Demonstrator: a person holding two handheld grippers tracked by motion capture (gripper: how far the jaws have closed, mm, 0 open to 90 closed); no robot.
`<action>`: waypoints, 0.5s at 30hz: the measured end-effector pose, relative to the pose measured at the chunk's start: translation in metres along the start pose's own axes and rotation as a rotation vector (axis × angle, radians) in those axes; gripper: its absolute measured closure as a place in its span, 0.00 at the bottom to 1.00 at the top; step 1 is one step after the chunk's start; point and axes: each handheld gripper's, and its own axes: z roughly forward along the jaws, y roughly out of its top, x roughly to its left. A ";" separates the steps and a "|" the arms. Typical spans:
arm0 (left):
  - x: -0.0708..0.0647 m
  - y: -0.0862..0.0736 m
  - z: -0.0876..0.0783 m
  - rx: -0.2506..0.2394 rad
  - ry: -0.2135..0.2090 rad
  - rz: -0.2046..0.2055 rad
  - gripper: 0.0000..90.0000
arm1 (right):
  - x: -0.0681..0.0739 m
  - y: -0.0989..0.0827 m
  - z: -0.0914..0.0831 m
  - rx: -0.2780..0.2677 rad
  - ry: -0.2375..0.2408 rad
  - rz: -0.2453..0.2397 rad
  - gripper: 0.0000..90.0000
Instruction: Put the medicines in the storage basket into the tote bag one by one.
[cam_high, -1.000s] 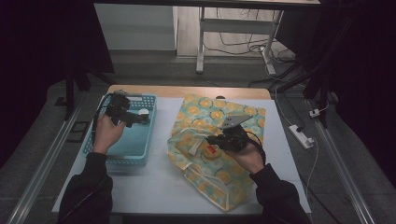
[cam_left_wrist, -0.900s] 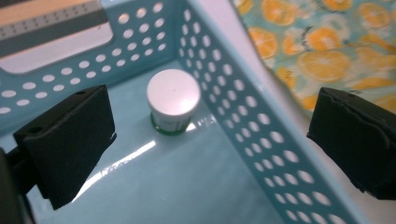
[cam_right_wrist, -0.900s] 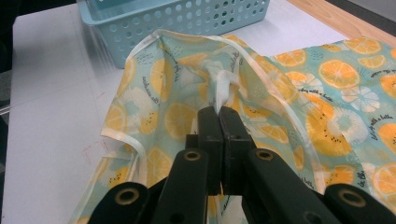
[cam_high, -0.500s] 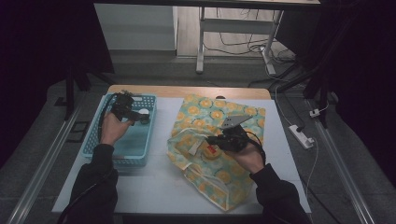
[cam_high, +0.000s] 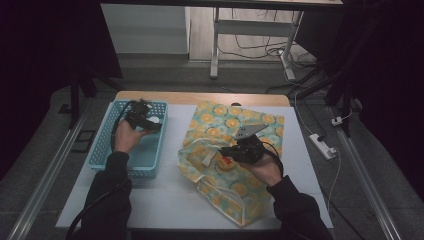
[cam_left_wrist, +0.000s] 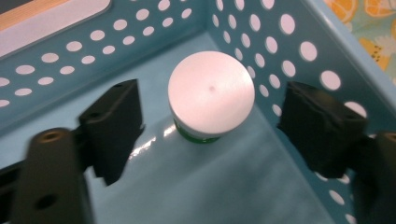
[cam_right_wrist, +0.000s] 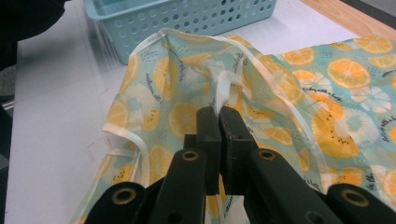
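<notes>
Across the pale surface (cam_high: 165, 200), the left tongs (cam_left_wrist: 210, 121) have dropped into the blue basket (cam_high: 107, 150), closing but not touching the white-lidded jar (cam_left_wrist: 211, 95) between them, while right tongs (cam_right_wrist: 218, 116) stay clamped on the orange-print bag's white strap (cam_right_wrist: 223, 91).

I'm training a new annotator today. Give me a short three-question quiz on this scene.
1. True or false: the left gripper already presses on the white-lidded jar.
2. What does the right gripper hold? A) basket rim B) the bag's pale handle strap C) a cable
3. Where does the jar stand?

Key
1. False: its fingers flank the jar with gaps, having just been closing.
2. B: shut on the handle strap of the orange-print bag.
3. In the blue basket, near a corner.
</notes>
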 end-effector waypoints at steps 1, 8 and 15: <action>0.000 0.000 0.000 -0.005 -0.004 -0.004 0.30 | 0.000 0.000 0.001 0.000 0.000 0.000 0.98; 0.000 0.002 0.000 0.004 -0.011 -0.031 0.55 | 0.002 0.000 0.003 0.008 0.004 -0.004 0.98; -0.001 0.002 -0.003 0.000 -0.015 -0.046 0.55 | 0.001 0.000 0.001 0.005 0.002 -0.004 0.98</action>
